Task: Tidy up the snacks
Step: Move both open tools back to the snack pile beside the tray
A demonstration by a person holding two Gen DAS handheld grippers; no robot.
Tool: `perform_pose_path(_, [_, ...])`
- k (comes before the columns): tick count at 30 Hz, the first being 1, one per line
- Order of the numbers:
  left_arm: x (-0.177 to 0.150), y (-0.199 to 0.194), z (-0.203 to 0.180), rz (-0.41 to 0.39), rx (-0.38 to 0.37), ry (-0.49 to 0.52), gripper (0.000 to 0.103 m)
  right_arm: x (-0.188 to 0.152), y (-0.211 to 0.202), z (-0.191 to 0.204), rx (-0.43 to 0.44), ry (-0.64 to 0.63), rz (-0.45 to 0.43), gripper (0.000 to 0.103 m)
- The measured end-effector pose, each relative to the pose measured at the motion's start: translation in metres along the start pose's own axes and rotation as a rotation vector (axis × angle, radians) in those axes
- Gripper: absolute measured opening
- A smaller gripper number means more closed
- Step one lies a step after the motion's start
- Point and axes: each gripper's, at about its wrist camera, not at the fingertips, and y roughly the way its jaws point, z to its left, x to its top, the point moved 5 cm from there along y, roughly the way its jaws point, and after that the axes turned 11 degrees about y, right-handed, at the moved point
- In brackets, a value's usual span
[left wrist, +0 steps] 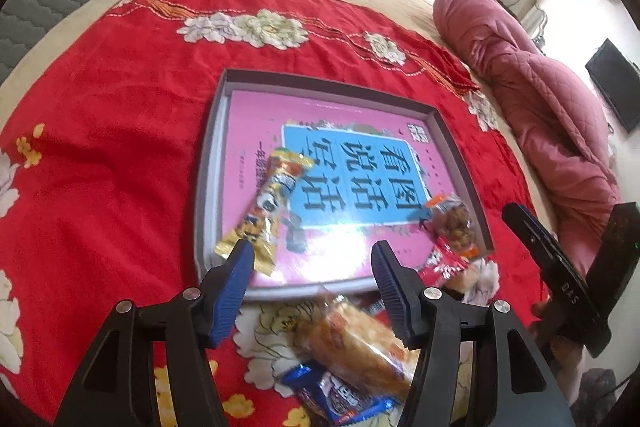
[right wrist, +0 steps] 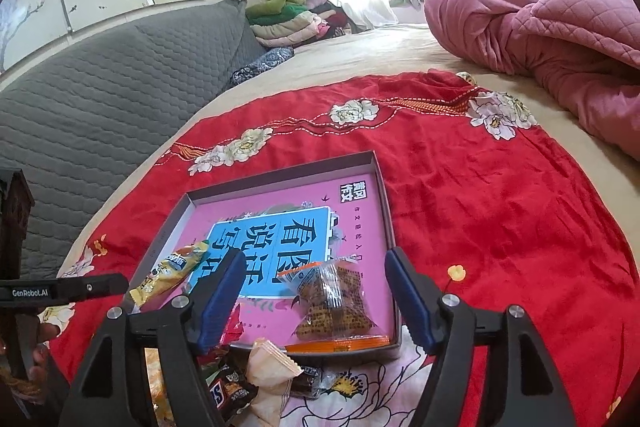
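A shallow grey box tray (left wrist: pixel 452 131) (right wrist: pixel 382 183) with a pink book cover as its floor lies on a red floral cloth. In it lie a long yellow snack stick (left wrist: pixel 266 203) (right wrist: pixel 170 273) at the left and a clear packet of brown snacks (left wrist: pixel 454 221) (right wrist: pixel 334 301) at the right. My left gripper (left wrist: pixel 314 259) is open and empty over the tray's near edge. My right gripper (right wrist: pixel 316 273) is open and empty above the clear packet. Loose snacks lie before the tray: an orange pastry pack (left wrist: pixel 356 343), a blue bar (left wrist: pixel 340 395), a red packet (left wrist: pixel 444 263), a cream packet (right wrist: pixel 270 363), a Snickers bar (right wrist: pixel 230 387).
The red cloth (left wrist: pixel 120 155) (right wrist: pixel 500 207) covers a beige bed. A pink quilt (left wrist: pixel 532 99) (right wrist: pixel 560 39) is bunched at the right. A grey padded headboard (right wrist: pixel 100 87) and folded blankets (right wrist: pixel 296 19) are behind. The other gripper shows at each view's edge (left wrist: pixel 560 267) (right wrist: pixel 60 291).
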Motion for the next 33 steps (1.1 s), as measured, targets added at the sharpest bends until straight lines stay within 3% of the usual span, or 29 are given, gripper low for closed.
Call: perform_pose_path(33, [-0.038, 0.006, -0.006, 0.104, -0.119, -0.051, 0.064, -0.035, -0.034, 0.023, -0.002, -0.016, 0.038, 0.074])
